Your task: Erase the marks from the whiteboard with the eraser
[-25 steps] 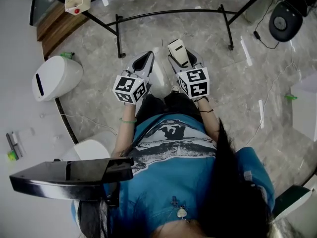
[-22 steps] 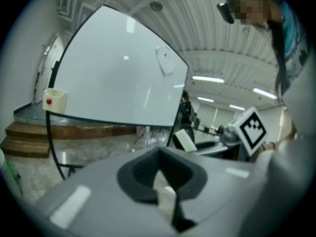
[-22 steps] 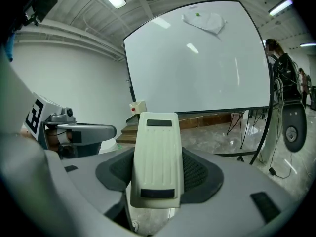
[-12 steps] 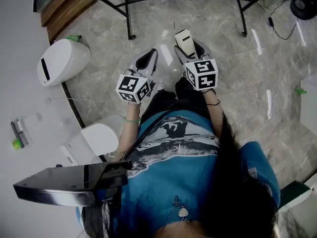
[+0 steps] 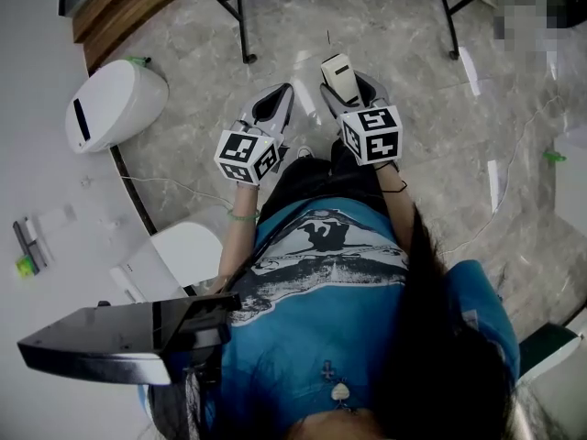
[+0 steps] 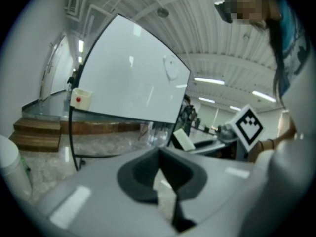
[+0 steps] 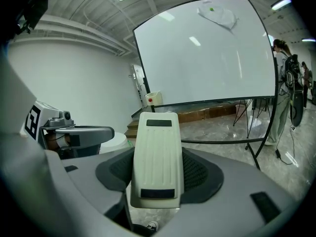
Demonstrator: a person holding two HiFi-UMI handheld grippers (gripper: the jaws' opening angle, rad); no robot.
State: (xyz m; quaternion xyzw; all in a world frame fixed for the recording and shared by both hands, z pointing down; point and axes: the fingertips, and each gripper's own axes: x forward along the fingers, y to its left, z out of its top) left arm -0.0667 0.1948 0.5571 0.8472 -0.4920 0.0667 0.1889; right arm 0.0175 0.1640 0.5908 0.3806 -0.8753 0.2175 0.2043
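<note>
While the right gripper view looks upward, the whiteboard (image 7: 207, 48) fills the upper middle of its frame, standing on a black tubular stand (image 5: 244, 26) well apart from both grippers. Grey marble floor (image 5: 431, 126) spreads across the top half of the head view, with a white rounded unit (image 5: 115, 104) at upper left. At the centre of that view the left gripper (image 5: 271, 108) and right gripper (image 5: 348, 85) sit side by side, near each other. On the left gripper, the dark pads (image 6: 137, 177) meet at their tips with nothing between them. On the right gripper, the jaws pinch the cream eraser (image 7: 157, 157) by its long sides, ribbed back upward, in the lower middle of that gripper's view. A faint looped mark (image 7: 217, 14) with a tiny green dot lies near the board's top edge.
</note>
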